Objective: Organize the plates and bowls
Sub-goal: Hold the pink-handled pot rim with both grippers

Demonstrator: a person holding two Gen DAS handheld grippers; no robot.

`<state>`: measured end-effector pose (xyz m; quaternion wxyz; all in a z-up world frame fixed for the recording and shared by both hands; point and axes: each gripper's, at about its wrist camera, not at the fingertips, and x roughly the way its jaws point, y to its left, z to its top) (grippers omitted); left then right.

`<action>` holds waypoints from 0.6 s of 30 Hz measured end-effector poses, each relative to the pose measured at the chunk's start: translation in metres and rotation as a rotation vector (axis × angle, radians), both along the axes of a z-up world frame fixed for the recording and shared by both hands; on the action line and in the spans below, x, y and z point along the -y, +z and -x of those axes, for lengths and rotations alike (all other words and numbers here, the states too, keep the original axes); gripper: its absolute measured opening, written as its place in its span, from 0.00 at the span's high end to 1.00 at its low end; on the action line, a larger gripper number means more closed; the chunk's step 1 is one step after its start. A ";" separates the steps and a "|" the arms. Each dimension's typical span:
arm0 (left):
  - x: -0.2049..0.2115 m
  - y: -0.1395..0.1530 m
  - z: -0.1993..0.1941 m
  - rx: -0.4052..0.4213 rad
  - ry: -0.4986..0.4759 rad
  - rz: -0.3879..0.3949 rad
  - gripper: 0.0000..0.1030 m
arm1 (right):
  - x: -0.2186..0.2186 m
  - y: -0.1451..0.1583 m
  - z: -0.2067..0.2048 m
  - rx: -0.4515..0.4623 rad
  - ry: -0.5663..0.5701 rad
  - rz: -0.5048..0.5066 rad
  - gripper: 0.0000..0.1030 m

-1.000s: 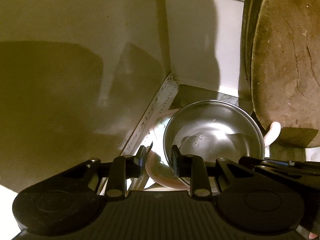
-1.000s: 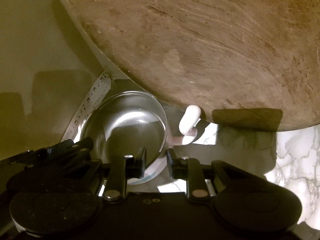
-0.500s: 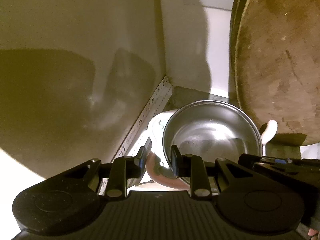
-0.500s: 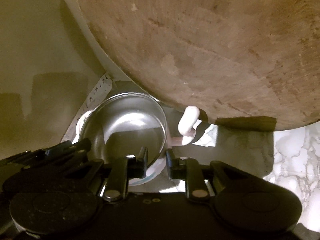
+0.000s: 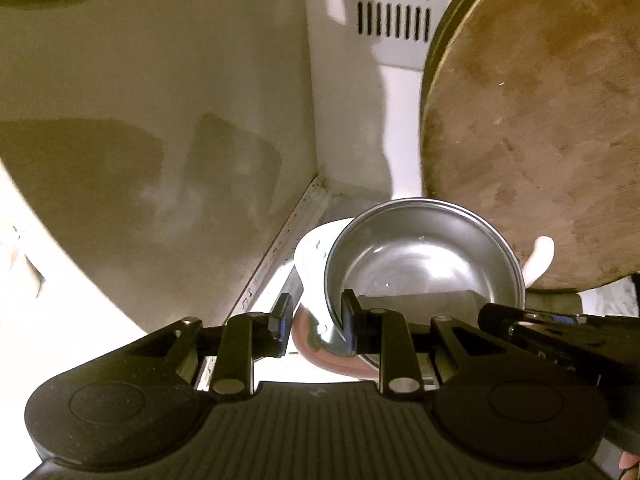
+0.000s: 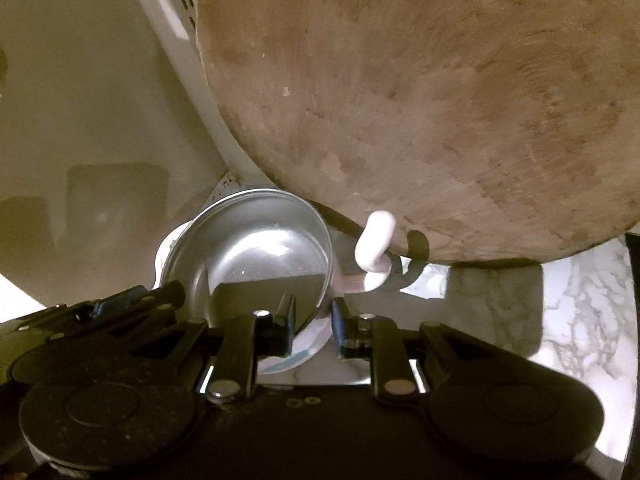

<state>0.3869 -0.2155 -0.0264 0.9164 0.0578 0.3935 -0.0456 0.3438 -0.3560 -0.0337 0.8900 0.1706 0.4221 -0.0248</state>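
Steel bowl [image 5: 424, 264] nested in a white cup [image 5: 316, 252] with a handle [image 6: 374, 246], in the corner, left of the round wooden board [image 6: 420, 100]. Left gripper [image 5: 316, 322] pinches the stack's left rim; right gripper [image 6: 312, 326] pinches its right rim.

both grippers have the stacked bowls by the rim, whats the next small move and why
Probably keep lifting straight up, level. The left gripper and right gripper pinch opposite rims of the steel bowl nested in the white bowl, close under the leaning wooden board.
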 end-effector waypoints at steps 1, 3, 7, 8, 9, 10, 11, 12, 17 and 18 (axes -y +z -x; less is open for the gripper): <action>0.001 0.003 0.004 0.007 -0.003 0.000 0.77 | 0.001 0.003 0.005 0.005 -0.001 -0.001 0.82; 0.001 0.007 0.012 0.013 -0.013 0.001 0.77 | 0.001 0.007 0.013 0.012 -0.005 0.000 0.82; 0.004 0.013 0.028 0.013 -0.026 0.003 0.77 | 0.002 0.013 0.029 0.012 -0.012 0.003 0.82; 0.006 0.013 0.032 0.011 -0.028 0.001 0.77 | 0.002 0.014 0.033 0.011 -0.014 0.006 0.82; 0.007 0.017 0.038 0.010 -0.031 -0.002 0.77 | 0.001 0.015 0.037 0.012 -0.016 0.008 0.82; 0.008 0.018 0.043 0.010 -0.033 -0.004 0.77 | 0.001 0.016 0.041 0.014 -0.018 0.009 0.82; 0.008 0.019 0.049 0.008 -0.036 -0.002 0.77 | 0.001 0.018 0.046 0.013 -0.019 0.010 0.82; 0.008 0.022 0.054 0.006 -0.041 -0.001 0.77 | 0.000 0.019 0.050 0.013 -0.020 0.014 0.82; 0.007 0.028 0.084 0.009 -0.068 0.003 0.79 | -0.005 0.028 0.077 0.021 -0.025 0.021 0.82; 0.007 0.030 0.091 0.014 -0.087 0.013 0.95 | -0.006 0.030 0.083 0.029 -0.024 0.026 0.82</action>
